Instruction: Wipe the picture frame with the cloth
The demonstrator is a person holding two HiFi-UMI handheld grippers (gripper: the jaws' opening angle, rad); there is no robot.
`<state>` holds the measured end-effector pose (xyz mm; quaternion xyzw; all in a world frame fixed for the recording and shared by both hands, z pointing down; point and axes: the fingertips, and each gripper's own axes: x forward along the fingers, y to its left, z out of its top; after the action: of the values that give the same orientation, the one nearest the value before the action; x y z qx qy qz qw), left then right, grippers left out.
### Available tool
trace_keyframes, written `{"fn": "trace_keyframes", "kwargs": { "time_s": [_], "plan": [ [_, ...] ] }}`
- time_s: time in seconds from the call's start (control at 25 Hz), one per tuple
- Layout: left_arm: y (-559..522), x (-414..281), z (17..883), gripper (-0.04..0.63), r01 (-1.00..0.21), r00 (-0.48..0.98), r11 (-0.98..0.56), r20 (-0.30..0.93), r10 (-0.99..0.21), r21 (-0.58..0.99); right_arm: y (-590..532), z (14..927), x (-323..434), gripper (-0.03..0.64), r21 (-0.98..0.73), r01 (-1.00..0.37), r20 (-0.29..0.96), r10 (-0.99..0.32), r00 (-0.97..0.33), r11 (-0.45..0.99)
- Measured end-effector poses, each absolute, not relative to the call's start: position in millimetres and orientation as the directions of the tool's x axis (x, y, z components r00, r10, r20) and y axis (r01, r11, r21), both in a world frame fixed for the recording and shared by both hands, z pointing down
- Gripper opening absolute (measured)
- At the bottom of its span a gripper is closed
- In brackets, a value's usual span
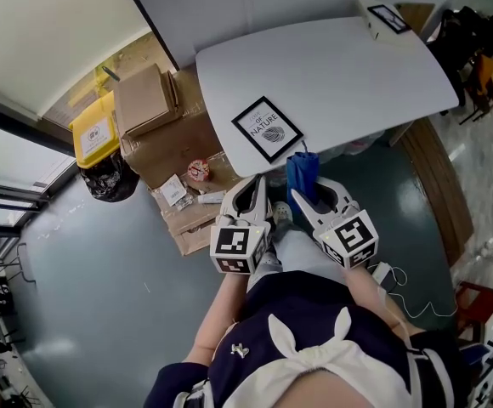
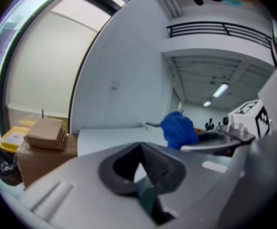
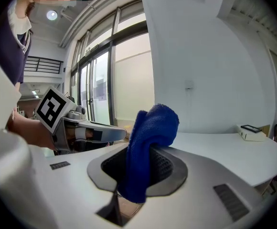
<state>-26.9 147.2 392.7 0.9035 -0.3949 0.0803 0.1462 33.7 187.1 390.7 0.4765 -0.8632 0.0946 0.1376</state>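
Blue cloth pinched upright in forward-pointing right gripper.

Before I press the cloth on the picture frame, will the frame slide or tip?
The picture frame lies flat, so tipping is unlikely. The table looks smooth, so the frame may slide under a push. It sits near the table's edge, so it could slip off.
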Motion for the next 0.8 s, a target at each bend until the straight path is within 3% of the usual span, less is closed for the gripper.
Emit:
{"fn": "trace_keyframes", "kwargs": {
  "time_s": [0.8],
  "plan": [
    [45.1, -19.2, 438.9, 0.000, -0.803, 0.595, -0.553, 0.366, -0.716, 0.223, 73.4, 417.8, 51.7, 0.092, -0.050, -0.793, 0.404, -0.714, -0.573, 0.608]
  ]
}}
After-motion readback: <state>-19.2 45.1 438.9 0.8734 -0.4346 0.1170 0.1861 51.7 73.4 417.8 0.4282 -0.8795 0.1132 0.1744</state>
